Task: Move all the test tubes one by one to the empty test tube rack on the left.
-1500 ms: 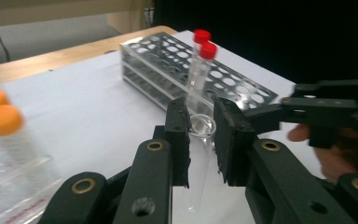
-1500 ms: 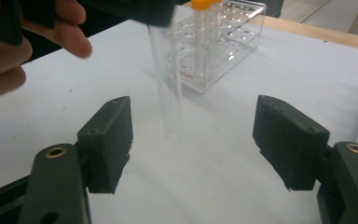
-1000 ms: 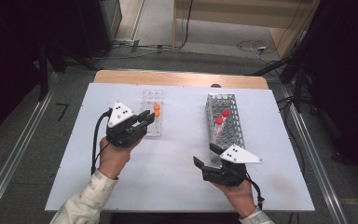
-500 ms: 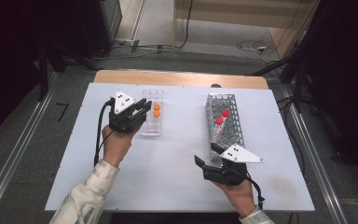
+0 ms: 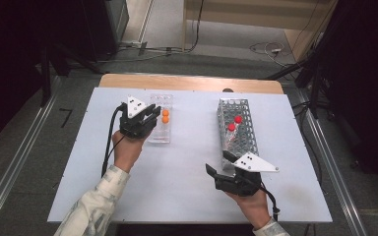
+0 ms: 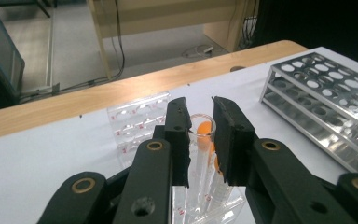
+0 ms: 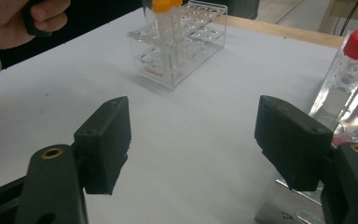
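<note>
Orange-capped tube [image 6: 199, 154] stands upright in the clear rack [image 5: 159, 132].

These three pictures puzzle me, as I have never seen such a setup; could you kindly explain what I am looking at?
A person at a white table holds a hand-held two-jaw tool in each hand. The high view looks down from above; each of the other two comes from a camera riding on one tool, looking along its black jaws.

On the table stand a clear plastic rack with orange-capped tubes and a metal rack with red-capped tubes.

The left tool is closed around an orange-capped tube in the clear rack. The right tool has wide-open jaws and holds nothing, near the metal rack.
</note>
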The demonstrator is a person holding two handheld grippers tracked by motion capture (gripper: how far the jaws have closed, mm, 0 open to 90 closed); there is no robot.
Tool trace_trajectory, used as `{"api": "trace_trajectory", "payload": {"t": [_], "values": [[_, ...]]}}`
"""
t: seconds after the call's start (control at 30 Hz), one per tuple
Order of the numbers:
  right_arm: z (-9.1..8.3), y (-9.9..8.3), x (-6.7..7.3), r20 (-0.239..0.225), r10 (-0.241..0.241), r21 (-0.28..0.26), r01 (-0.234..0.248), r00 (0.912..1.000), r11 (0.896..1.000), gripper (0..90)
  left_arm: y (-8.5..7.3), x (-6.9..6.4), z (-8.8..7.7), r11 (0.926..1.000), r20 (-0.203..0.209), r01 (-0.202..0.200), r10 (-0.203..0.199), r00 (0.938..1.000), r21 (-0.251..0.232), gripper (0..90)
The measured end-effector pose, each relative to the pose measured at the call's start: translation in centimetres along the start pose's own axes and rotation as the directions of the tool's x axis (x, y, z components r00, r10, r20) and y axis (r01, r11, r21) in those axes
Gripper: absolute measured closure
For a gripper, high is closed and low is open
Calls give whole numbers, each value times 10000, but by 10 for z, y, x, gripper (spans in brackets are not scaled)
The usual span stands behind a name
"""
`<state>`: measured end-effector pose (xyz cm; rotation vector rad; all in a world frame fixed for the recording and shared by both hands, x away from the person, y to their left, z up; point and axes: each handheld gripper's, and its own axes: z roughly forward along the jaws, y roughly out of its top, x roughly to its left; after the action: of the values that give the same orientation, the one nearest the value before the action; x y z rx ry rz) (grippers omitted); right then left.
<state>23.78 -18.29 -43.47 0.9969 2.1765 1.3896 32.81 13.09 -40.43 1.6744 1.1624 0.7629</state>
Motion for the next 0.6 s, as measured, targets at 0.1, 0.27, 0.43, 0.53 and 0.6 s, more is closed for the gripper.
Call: {"api": "trace_trajectory", "payload": {"t": [0.1, 0.27, 0.43, 0.53, 0.6], "values": [[0, 0, 0, 0, 2, 15, -2, 10000, 10000, 257, -5, -1, 4, 9998, 0, -79, 79, 10000, 160, 763], [0, 0, 0, 7, 0, 22, 0, 10000, 10000, 257, -10, -3, 9, 9992, -11, -152, 152, 9999, 366, 761], [0, 0, 0, 8, -25, 36, 25, 10000, 10000, 257, -12, -2, 10, 9992, -5, -20, 20, 10000, 391, 739], [0, 0, 0, 15, -9, 24, 9, 10000, 10000, 257, -12, -1, 8, 9993, -19, 23, -22, 10000, 363, 728], [0, -1, 0, 11, -26, 38, 26, 10000, 10000, 256, -11, -1, 6, 9995, 21, 83, -84, 10000, 314, 703]]}}
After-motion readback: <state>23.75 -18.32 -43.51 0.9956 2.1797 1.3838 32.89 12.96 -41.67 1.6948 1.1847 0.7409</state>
